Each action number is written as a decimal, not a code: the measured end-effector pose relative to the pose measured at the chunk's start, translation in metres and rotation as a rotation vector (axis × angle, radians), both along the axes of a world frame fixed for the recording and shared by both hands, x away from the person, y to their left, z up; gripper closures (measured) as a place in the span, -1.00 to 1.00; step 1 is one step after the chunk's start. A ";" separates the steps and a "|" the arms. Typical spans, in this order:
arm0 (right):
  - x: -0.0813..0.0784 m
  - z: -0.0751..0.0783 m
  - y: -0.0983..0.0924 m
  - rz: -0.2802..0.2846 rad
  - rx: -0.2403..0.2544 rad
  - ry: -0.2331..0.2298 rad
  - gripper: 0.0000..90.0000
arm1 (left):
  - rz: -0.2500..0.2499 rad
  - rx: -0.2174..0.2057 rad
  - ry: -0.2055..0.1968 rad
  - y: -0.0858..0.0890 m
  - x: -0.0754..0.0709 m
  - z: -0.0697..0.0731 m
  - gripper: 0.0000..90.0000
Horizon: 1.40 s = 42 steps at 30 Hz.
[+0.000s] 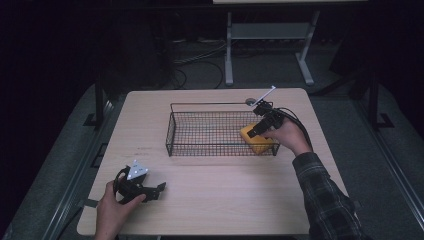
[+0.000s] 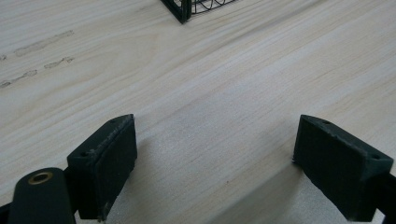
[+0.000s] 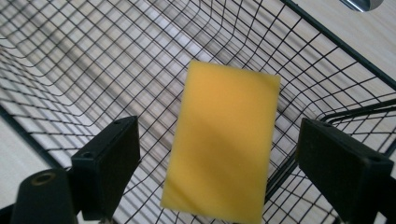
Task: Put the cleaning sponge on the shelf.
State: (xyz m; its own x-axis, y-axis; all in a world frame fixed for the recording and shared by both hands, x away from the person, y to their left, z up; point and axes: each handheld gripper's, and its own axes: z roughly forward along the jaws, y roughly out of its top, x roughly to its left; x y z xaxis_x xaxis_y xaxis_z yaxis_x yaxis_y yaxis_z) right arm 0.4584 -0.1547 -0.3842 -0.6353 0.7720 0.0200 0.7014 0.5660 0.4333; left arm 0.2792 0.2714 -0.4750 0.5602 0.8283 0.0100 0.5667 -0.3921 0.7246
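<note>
While the left tongs [image 1: 159,189] rest spread on the table [image 1: 225,200], well apart from the wire basket [image 1: 200,132], the right tongs [image 3: 217,158] hang spread above the yellow sponge [image 3: 224,140] in the basket's right end, its long axis running between the jaws.

My right gripper [image 3: 219,154] is hanging with its jaws wide apart over the yellow sponge [image 3: 224,140], and the basket's [image 1: 172,135] wire walls are crowding it. My left gripper [image 2: 215,163] is resting wide apart over bare table [image 1: 225,195].
</note>
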 end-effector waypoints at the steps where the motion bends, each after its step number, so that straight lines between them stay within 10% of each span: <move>1: -0.002 0.002 -0.001 0.002 0.004 -0.004 -0.70 | 0.000 0.000 0.000 0.000 0.000 0.000 -0.72; 22: -0.055 0.022 -0.019 0.045 0.093 -0.092 -0.71 | 0.004 0.002 0.000 0.000 0.000 0.000 -0.72; 42: -0.114 0.005 -0.029 0.082 0.135 -0.124 -0.93 | 0.005 0.003 -0.002 0.000 0.000 0.000 -0.72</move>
